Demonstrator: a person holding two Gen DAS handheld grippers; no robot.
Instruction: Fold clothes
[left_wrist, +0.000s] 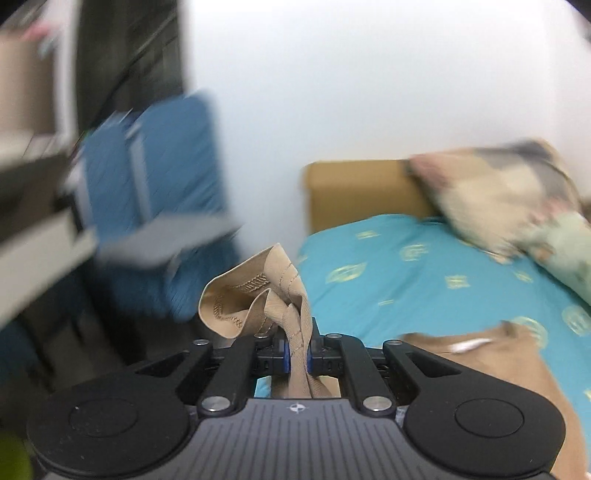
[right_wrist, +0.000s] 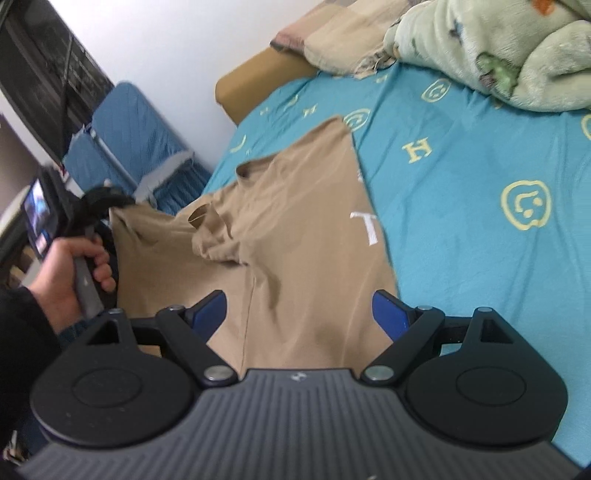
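Where the bed (right_wrist: 480, 229) fills the right of both views, its turquoise sheet printed with yellow smiley faces and letters is seen sharply only by the right wrist camera; in the left wrist view the same sheet (left_wrist: 406, 291) is smeared by blur. Across the near left part of the bed the tan T-shirt (right_wrist: 295, 229) is spread, with white lettering near its right edge and its collar turned toward the far left. At the far right a pale green fleece blanket (right_wrist: 491, 48) is heaped, with a beige patterned pillow (right_wrist: 343, 33) just beside it against the ochre headboard (right_wrist: 258, 77). A blue folding cot (right_wrist: 133, 144) is propped at the white wall, left of the bed. The right gripper (right_wrist: 299, 314) is held above the near part of the shirt with its jaws spread wide; nothing is gripped, and the blue pads (right_wrist: 388, 314) stand apart from the cloth. Only in the right wrist view is the left hand (right_wrist: 70, 273) seen, wrapped round a grey handle at the shirt's raised left edge. Only in the left wrist view is the grip itself shown: the left gripper (left_wrist: 295, 354) is closed tightly on a bunched, stitched hem of the shirt (left_wrist: 258, 295), lifted clear of the sheet.
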